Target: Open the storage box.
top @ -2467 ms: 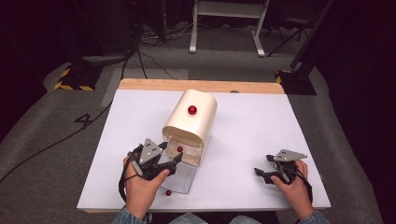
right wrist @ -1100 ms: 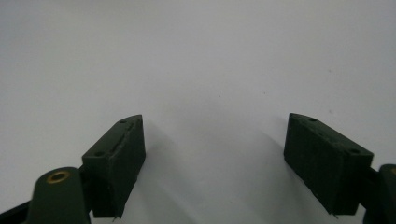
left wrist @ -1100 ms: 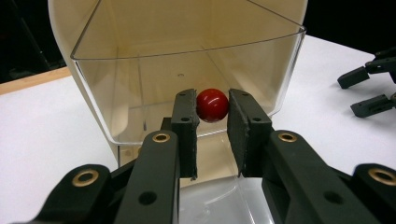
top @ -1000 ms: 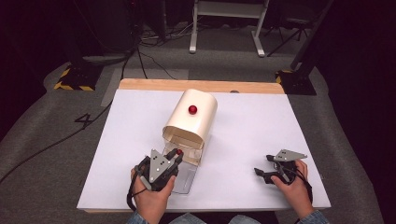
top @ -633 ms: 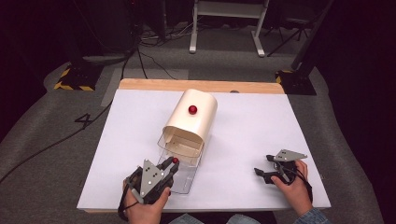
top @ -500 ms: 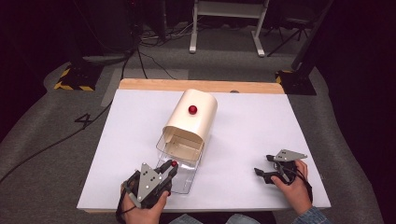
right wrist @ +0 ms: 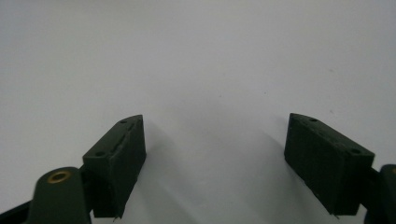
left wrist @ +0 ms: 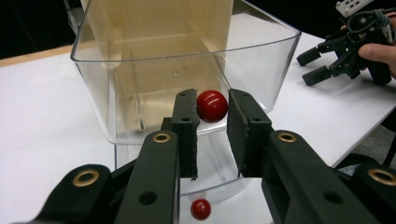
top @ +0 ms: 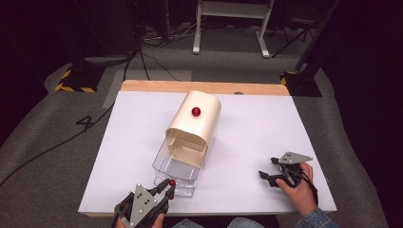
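Note:
A cream rounded box (top: 197,121) with a red knob (top: 196,111) on top stands mid-table. A clear plastic drawer (top: 178,161) juts from its near end. The drawer's red knob (left wrist: 211,106) sits between the jaws of my left gripper (left wrist: 212,100), which is shut on it at the table's near edge (top: 168,186). Under it a second small red knob (left wrist: 201,208) shows on a lower clear tray. My right gripper (top: 267,177) rests on the table to the right, open, nothing between its jaws (right wrist: 212,140).
The white tabletop (top: 266,128) has a wooden strip (top: 204,87) along its far edge. Beyond it lie grey floor, cables (top: 142,52) and a white stand (top: 233,23). The right hand and its gripper (left wrist: 348,46) also appear in the left gripper view.
My left gripper has drawn back toward the near table edge with the red knob in it, and the clear drawer has slid out of the cream box. The right gripper has stayed put.

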`<move>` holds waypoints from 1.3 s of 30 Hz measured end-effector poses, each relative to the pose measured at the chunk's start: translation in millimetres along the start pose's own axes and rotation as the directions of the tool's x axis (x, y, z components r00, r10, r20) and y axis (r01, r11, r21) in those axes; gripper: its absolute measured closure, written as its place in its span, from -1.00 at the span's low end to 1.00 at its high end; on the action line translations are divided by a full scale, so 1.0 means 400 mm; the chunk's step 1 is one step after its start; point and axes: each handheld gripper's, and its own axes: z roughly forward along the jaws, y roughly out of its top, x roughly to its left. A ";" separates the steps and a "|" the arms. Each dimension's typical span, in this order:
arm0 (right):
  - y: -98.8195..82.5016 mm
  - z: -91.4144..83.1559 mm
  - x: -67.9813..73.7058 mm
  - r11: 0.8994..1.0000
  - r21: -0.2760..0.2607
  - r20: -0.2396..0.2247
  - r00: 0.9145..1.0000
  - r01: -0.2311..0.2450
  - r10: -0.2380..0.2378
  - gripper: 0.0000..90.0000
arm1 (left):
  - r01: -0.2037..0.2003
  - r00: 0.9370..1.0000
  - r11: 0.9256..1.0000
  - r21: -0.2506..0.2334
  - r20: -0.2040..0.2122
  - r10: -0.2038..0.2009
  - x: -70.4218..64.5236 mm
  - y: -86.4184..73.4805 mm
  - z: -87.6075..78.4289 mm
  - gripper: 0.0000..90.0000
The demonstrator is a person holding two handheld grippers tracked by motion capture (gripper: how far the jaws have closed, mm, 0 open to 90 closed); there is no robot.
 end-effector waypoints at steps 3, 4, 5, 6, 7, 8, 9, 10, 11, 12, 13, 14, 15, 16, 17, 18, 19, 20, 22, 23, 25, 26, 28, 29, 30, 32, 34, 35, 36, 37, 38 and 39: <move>0.000 0.000 0.000 1.000 -0.001 0.001 1.000 0.000 0.000 -0.53 | 0.003 1.000 1.000 0.031 0.003 -0.003 0.004 -0.007 0.008 0.85; 0.000 0.000 0.000 1.000 -0.001 0.001 1.000 0.000 0.000 -0.53 | 0.007 1.000 0.999 0.040 0.009 -0.008 0.003 -0.012 0.014 0.85; 0.000 0.000 0.000 1.000 -0.001 0.001 1.000 0.000 0.000 -0.53 | 0.017 1.000 0.999 0.033 0.024 -0.018 0.003 -0.015 0.018 0.85; 0.000 0.000 0.000 1.000 -0.001 0.001 1.000 0.001 -0.001 -0.53 | 0.025 0.999 0.999 0.028 0.031 -0.026 0.004 -0.016 0.019 0.84; 0.000 0.000 0.000 1.000 -0.001 0.001 1.000 0.001 -0.001 -0.53 | 0.033 0.999 0.999 0.031 0.035 -0.034 0.004 -0.014 0.018 0.78; 0.000 0.000 0.000 1.000 -0.001 0.001 1.000 0.001 -0.001 -0.53 | 0.034 0.999 0.999 0.028 0.035 -0.035 0.005 -0.014 0.017 0.78; 0.000 0.000 0.000 1.000 -0.001 0.001 1.000 0.000 0.000 -0.53 | 0.050 0.998 0.999 0.019 0.033 -0.050 0.002 -0.014 0.016 0.71; 0.000 0.000 0.000 1.000 -0.001 0.001 1.000 0.000 0.000 -0.53 | 0.052 0.998 0.999 0.013 0.035 -0.053 0.001 -0.014 0.016 0.64; 0.000 0.000 0.000 1.000 -0.001 0.001 1.000 0.000 0.000 -0.53 | 0.050 0.998 0.999 0.010 0.036 -0.051 -0.001 -0.014 0.015 0.58; 0.000 0.000 0.000 1.000 -0.001 0.001 1.000 0.000 0.000 -0.53 | 0.054 0.998 0.999 0.004 0.034 -0.055 -0.003 -0.013 0.015 0.52; 0.000 0.000 0.000 1.000 -0.001 0.001 1.000 0.000 0.000 -0.53 | 0.056 0.998 0.998 0.002 0.034 -0.056 -0.004 -0.012 0.014 0.47; 0.000 0.000 0.000 1.000 -0.001 0.001 1.000 0.000 0.000 -0.53 | 0.052 0.998 0.999 -0.001 0.036 -0.052 -0.004 -0.010 0.014 0.43; 0.000 0.000 0.000 1.000 -0.002 0.001 1.000 0.000 0.000 -0.53 | 0.051 0.998 0.999 -0.001 0.032 -0.051 -0.004 -0.008 0.013 0.39; 0.000 0.000 0.000 1.000 -0.002 0.001 1.000 0.000 0.000 -0.53 | 0.050 0.998 0.999 -0.008 0.026 -0.050 -0.004 -0.006 0.012 0.34; 0.000 0.000 0.000 1.000 -0.002 0.001 1.000 0.000 0.000 -0.53 | 0.046 0.999 0.999 -0.008 0.028 -0.046 -0.001 -0.003 0.010 0.31; -0.001 0.000 0.000 1.000 -0.002 0.001 1.000 0.000 0.000 -0.53 | 0.049 0.998 0.999 -0.008 0.028 -0.049 0.001 -0.001 0.008 0.29; -0.001 0.000 0.000 1.000 -0.002 0.001 1.000 0.001 -0.001 -0.53 | 0.048 0.999 0.999 -0.006 0.026 -0.048 0.005 0.003 0.006 0.27; -0.001 0.000 0.000 1.000 -0.002 0.001 1.000 0.001 -0.001 -0.53 | 0.051 0.998 0.999 -0.008 0.022 -0.051 0.007 0.005 0.004 0.25; -0.001 0.000 0.001 1.000 -0.002 0.002 1.000 0.001 -0.001 -0.53 | 0.048 0.999 0.999 -0.003 0.022 -0.048 0.018 0.014 -0.004 0.23; -0.001 0.000 0.000 1.000 -0.002 0.002 1.000 0.002 -0.002 -0.53 | 0.047 0.999 0.999 0.000 0.022 -0.047 0.023 0.017 -0.008 0.22; -0.001 0.000 0.000 1.000 -0.002 0.002 1.000 0.003 -0.003 -0.53 | 0.045 0.999 0.999 0.017 0.017 -0.045 0.034 0.025 -0.015 0.16; -0.001 0.000 0.000 1.000 -0.002 0.002 1.000 0.002 -0.002 -0.53 | 0.047 0.999 0.999 0.018 0.013 -0.047 0.040 0.029 -0.018 0.14; -0.001 0.000 0.001 1.000 -0.002 0.001 1.000 0.001 -0.001 -0.53 | 0.040 0.999 0.999 0.034 0.004 -0.041 0.056 0.038 -0.021 0.05; -0.001 0.000 0.001 1.000 -0.002 0.001 1.000 0.001 -0.001 -0.53 | 0.035 0.999 0.998 0.042 0.000 -0.035 0.066 0.044 -0.022 0.00; -0.001 0.000 0.000 1.000 -0.002 0.001 1.000 0.001 -0.001 -0.53 | 0.029 1.000 0.998 0.047 -0.007 -0.029 0.076 0.050 -0.023 -0.05; 0.000 0.000 0.000 1.000 -0.002 0.002 1.000 0.001 -0.001 -0.53 | 0.017 1.000 0.998 0.062 -0.017 -0.016 0.101 0.063 -0.018 -0.15; 0.000 0.000 0.000 1.000 -0.001 0.001 1.000 0.000 0.000 -0.53 | 0.025 0.999 0.997 0.071 -0.028 -0.023 0.126 0.075 -0.009 -0.21; 0.000 0.000 0.000 1.000 -0.001 0.001 1.000 0.000 0.000 -0.53 | 0.023 0.999 0.997 0.072 -0.035 -0.021 0.140 0.081 -0.005 -0.26; 0.000 0.000 0.000 1.000 -0.001 0.001 1.000 0.000 0.000 -0.53 | 0.020 0.999 0.997 0.077 -0.038 -0.017 0.153 0.086 -0.001 -0.31; 0.000 0.000 0.000 1.000 -0.001 0.001 1.000 0.000 0.000 -0.53 | 0.013 0.999 0.996 0.087 -0.041 -0.010 0.169 0.091 0.003 -0.36; 0.000 0.000 0.000 1.000 0.000 0.001 1.000 0.001 -0.001 -0.53 | 0.015 0.999 0.995 0.094 -0.043 -0.011 0.185 0.095 0.005 -0.43; 0.000 0.000 0.000 1.000 -0.001 0.001 1.000 0.000 0.000 -0.54 | 0.016 0.999 0.995 0.097 -0.046 -0.011 0.197 0.097 0.005 -0.45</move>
